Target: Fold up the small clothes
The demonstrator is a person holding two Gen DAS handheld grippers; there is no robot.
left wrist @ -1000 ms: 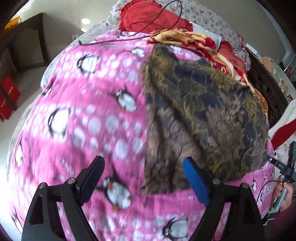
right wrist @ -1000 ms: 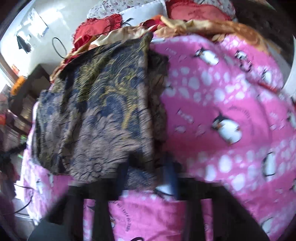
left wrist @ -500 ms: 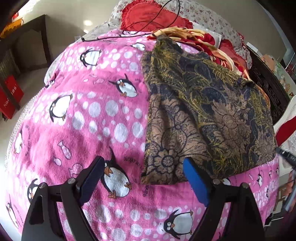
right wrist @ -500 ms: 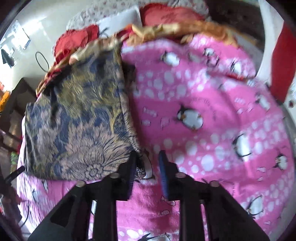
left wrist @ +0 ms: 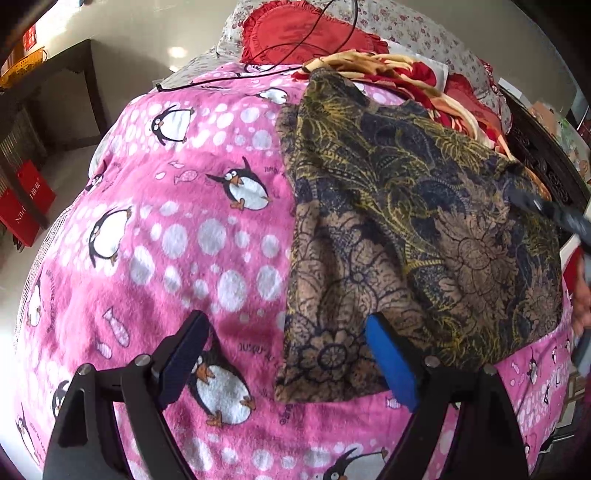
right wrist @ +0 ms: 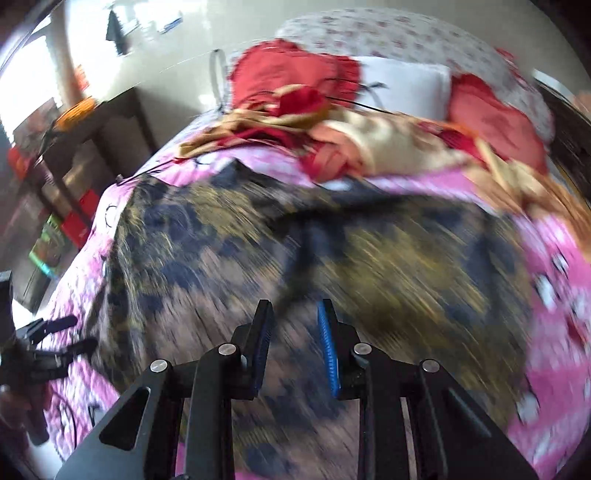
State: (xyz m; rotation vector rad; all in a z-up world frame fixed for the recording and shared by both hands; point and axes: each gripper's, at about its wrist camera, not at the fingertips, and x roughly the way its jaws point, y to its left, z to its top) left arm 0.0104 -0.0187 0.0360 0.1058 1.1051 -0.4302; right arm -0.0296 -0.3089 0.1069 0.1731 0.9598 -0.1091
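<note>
A folded garment (left wrist: 424,221) in a dark blue, brown and gold flower print lies flat on the pink penguin blanket (left wrist: 184,240). My left gripper (left wrist: 284,321) hovers open over the garment's near left corner, its blue pad above the cloth and its other pad above the blanket. In the blurred right wrist view my right gripper (right wrist: 293,306) hangs over the middle of the garment (right wrist: 369,258), jaws a little apart with nothing between them. One of its fingers (left wrist: 535,206) shows at the garment's right edge.
Red pillows (left wrist: 306,33) and a crumpled red and gold blanket (right wrist: 369,144) lie at the head of the bed. A black cable (left wrist: 229,77) crosses the blanket's far end. A dark table (left wrist: 66,92) and a red box (left wrist: 26,206) stand left of the bed.
My right gripper has let go of the garment's corner, opened a little and swung across to above the cloth's middle. The left gripper has drifted slightly closer to the near corner.
</note>
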